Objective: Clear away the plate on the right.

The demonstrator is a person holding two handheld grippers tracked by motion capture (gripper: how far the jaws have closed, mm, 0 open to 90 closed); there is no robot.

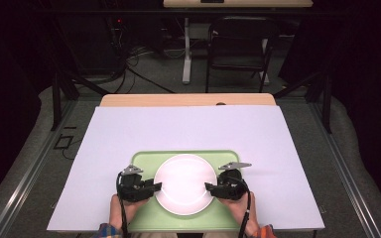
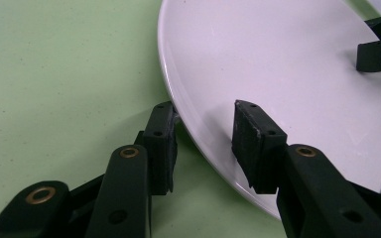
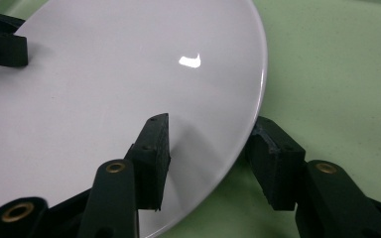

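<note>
The plate (image 1: 185, 184) lies on the tray (image 1: 144, 159) between both grippers. Left gripper (image 2: 203, 134) and right gripper (image 3: 211, 148) each straddle its rim, jaws apart, not pinching; the high view hides those gaps.

Both forearms come in low, each hand wrapped around a black two-jaw tool. The left tool (image 1: 155, 187) points inward toward the right tool (image 1: 209, 187), jaws facing each other. Each tool's jaws stand apart, one pad above and one below, neither visibly pressing.
</note>
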